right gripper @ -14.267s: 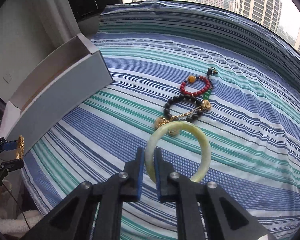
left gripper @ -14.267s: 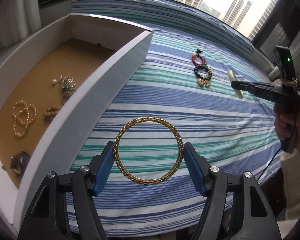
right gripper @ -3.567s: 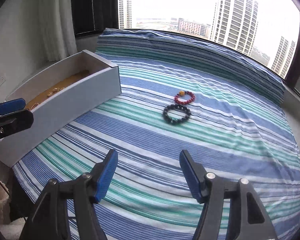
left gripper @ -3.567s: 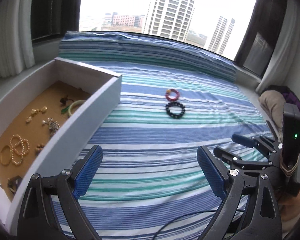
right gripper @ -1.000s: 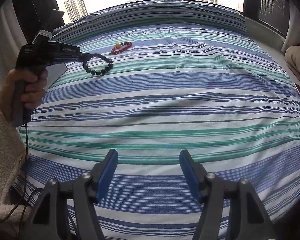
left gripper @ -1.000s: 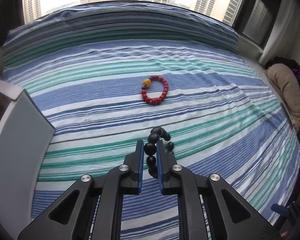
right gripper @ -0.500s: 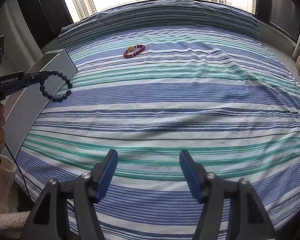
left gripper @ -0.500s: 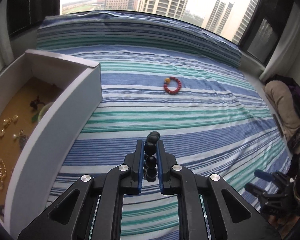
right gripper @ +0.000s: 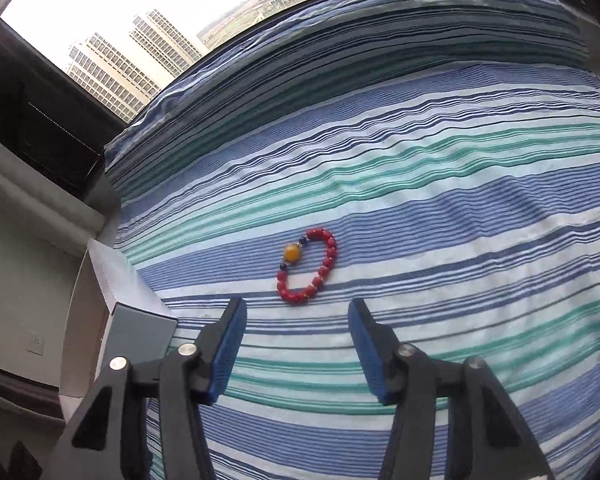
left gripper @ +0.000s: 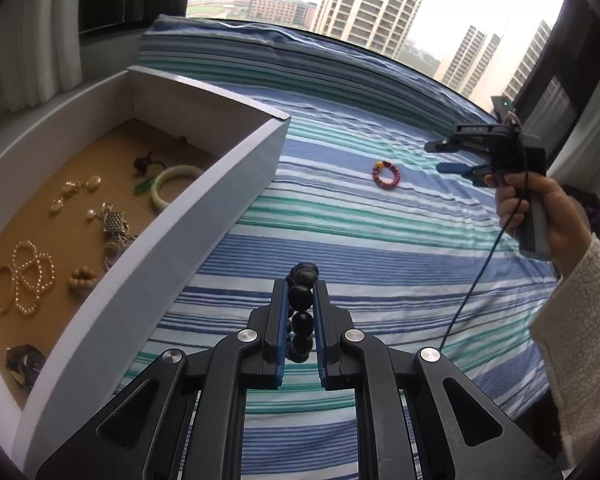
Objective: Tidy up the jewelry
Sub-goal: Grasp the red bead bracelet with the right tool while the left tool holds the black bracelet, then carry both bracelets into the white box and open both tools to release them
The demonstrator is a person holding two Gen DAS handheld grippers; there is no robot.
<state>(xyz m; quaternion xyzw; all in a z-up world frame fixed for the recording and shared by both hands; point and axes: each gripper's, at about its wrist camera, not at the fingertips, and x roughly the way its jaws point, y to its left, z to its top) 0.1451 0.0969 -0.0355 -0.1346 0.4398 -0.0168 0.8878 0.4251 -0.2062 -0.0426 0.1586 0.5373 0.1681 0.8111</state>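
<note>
**Black beads held, red beads on the bed**

The left tool [left gripper: 300,312] pinches the black bead bracelet [left gripper: 301,308] beside the white box [left gripper: 204,216]. The right tool [right gripper: 296,322] is closing (nothing between its fingers) just above the red bead bracelet [right gripper: 327,260], which lies on the striped bed [right gripper: 460,220], well apart from the box.

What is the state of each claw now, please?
Left claw: shut on the black bead bracelet.
Right claw: open and closing, nothing between the pads; the red bead bracelet lies ahead.
</note>
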